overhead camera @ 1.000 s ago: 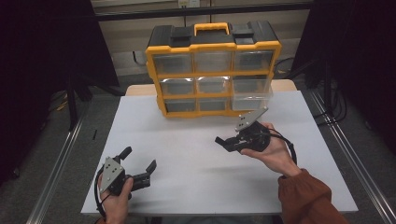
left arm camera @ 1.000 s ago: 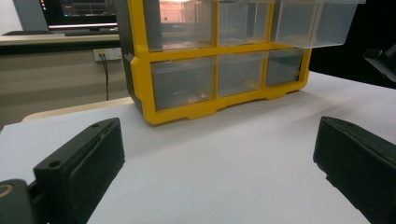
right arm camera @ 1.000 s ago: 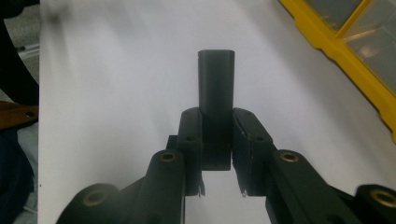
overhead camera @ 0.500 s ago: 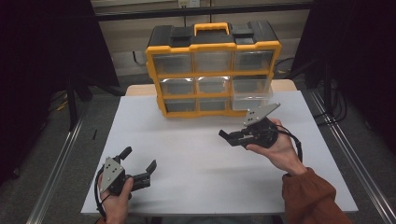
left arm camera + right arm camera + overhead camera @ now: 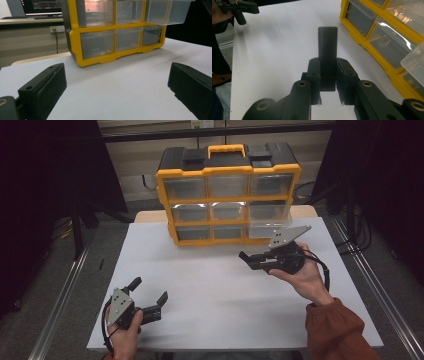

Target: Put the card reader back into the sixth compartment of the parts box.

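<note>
My right gripper (image 5: 249, 259) hovers over the right half of the white table (image 5: 210, 285), in front of the drawer cabinet. It is shut on a short black rectangular block (image 5: 327, 50) that sticks out past the pads (image 5: 313, 72). The block (image 5: 244, 256) points left in the high view. My left gripper (image 5: 149, 290) rests near the table's front left corner, open, with nothing between its jaws (image 5: 117, 82). The yellow and black drawer cabinet (image 5: 227, 200) stands at the back with clear drawers; one clear drawer (image 5: 270, 222) in the right column is pulled out.
The pulled-out drawer (image 5: 414, 60) overhangs the table close to my right gripper. Metal rails (image 5: 65, 295) run along both sides of the table. The left gripper (image 5: 239, 10) appears far off in the right gripper view. White surface lies between the two grippers.
My right gripper has lifted and drifted a little right and toward the cabinet, with the black block still in it. The left gripper has stayed put.
</note>
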{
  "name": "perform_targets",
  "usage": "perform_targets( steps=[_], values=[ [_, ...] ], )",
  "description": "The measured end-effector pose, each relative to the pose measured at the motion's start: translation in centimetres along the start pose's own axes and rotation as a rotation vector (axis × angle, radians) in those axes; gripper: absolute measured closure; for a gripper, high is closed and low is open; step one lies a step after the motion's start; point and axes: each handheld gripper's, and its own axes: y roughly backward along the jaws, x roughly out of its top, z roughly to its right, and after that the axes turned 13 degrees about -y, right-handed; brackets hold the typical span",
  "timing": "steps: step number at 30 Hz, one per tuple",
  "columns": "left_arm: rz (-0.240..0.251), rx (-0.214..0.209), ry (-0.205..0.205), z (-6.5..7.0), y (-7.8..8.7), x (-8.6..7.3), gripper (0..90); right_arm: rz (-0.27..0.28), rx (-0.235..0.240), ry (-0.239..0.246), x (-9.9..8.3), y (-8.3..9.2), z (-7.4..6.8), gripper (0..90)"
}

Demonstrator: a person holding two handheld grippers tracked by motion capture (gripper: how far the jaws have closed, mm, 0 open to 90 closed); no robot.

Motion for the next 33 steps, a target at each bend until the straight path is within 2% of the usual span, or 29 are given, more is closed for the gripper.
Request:
perform_targets(
  steps=[7, 15, 24, 26, 33],
  values=[
    [0.0, -0.001, 0.002, 0.0, 0.0, 0.0, 2.0, 0.025, -0.006, -0.003, 0.8, 0.8, 0.0, 73.8],
    [-0.001, 0.0, 0.0, 0.0, 0.0, 0.0, 2.0, 0.03, 0.018, -0.009, 1.6, 1.0, 0.3, 73.8],
    [0.004, 0.002, 0.004, 0.0, 0.0, 0.0, 2.0, 0.046, -0.013, -0.004, 3.6, 2.3, 0.8, 73.8],
    [0.005, 0.006, -0.006, -0.1, 0.1, 0.0, 2.0, 0.058, -0.013, -0.007, 4.0, 2.7, 0.9, 73.9],
    [0.001, 0.001, -0.004, 0.0, 0.0, 0.0, 2.0, 0.072, -0.036, 0.014, 5.0, 3.9, 0.9, 73.8]
  ],
)
